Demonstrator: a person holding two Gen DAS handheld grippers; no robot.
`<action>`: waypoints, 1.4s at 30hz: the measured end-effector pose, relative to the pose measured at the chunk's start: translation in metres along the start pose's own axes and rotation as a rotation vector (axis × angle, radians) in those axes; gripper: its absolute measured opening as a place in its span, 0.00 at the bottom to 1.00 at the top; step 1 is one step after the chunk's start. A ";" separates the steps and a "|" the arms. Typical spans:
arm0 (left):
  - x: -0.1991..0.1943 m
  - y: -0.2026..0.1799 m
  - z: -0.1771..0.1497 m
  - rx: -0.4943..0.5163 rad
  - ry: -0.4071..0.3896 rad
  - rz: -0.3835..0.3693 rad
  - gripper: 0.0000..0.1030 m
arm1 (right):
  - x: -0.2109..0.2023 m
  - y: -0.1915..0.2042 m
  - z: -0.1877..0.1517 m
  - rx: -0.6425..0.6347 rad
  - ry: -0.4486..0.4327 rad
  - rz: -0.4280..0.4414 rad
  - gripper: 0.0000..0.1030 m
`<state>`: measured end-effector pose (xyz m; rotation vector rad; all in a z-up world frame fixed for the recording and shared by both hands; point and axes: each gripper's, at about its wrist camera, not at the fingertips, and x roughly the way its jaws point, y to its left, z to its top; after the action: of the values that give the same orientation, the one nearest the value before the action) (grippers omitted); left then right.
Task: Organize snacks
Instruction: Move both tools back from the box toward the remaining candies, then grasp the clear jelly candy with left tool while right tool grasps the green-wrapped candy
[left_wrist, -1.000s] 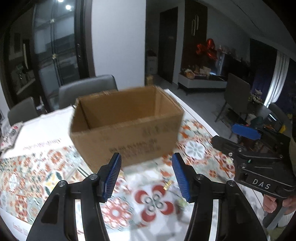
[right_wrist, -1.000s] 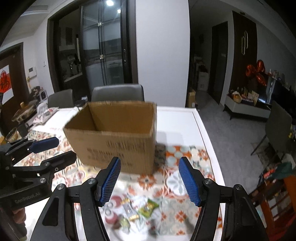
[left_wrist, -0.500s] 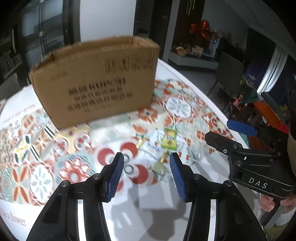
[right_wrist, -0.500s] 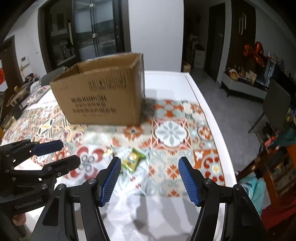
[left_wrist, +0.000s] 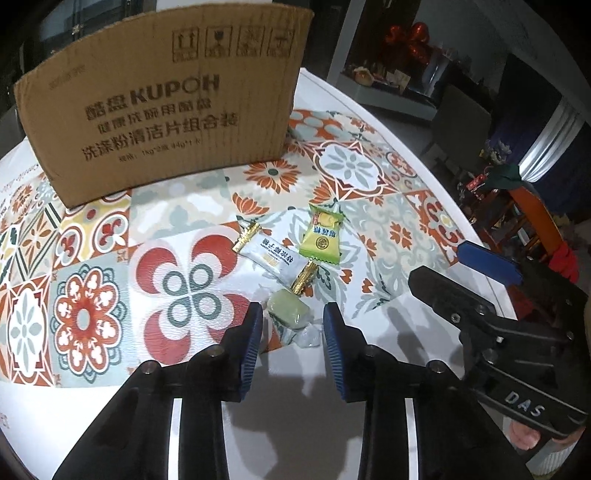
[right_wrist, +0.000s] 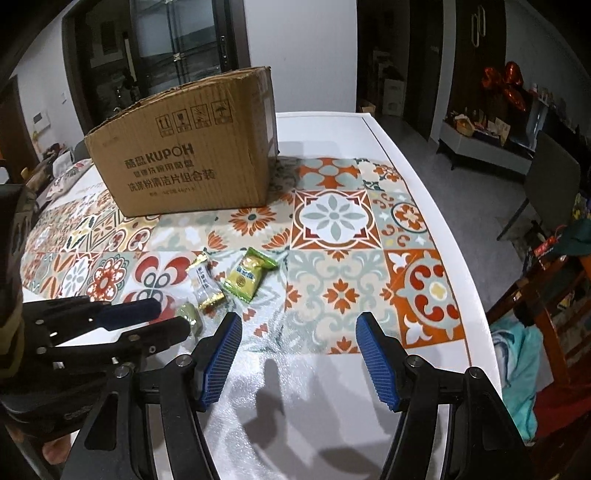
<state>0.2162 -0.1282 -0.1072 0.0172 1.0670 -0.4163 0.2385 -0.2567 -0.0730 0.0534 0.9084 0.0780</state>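
Note:
Three wrapped snacks lie on the patterned tablecloth: a pale green candy in clear wrap (left_wrist: 290, 314), a white packet with gold ends (left_wrist: 275, 258) and a green-yellow packet (left_wrist: 323, 236). My left gripper (left_wrist: 293, 323) is open, its jaws on either side of the pale green candy, close to the table. An open cardboard box (left_wrist: 166, 107) stands behind the snacks. My right gripper (right_wrist: 299, 332) is open and empty, to the right of the snacks (right_wrist: 245, 275). The box (right_wrist: 192, 155) also shows in the right wrist view.
The white table's right edge (right_wrist: 443, 229) runs near the right gripper. Dark chairs (right_wrist: 550, 184) and a cluttered stool stand on the floor to the right. More items lie at the far left of the table (right_wrist: 62, 173).
Both grippers have dropped lower and nearer the table. My left gripper has narrowed and come down around the pale green candy. The box now looms higher in view.

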 end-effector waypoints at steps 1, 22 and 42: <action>0.003 -0.001 0.000 -0.001 0.006 0.004 0.30 | 0.001 -0.001 0.000 0.004 0.002 0.002 0.63; -0.005 0.014 0.004 -0.019 -0.032 0.029 0.23 | 0.023 0.008 0.012 0.046 0.042 0.069 0.55; -0.018 0.040 0.021 -0.030 -0.125 0.078 0.23 | 0.074 0.030 0.047 0.103 0.121 0.071 0.41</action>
<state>0.2400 -0.0896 -0.0891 0.0064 0.9456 -0.3265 0.3192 -0.2213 -0.0997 0.1782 1.0309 0.1015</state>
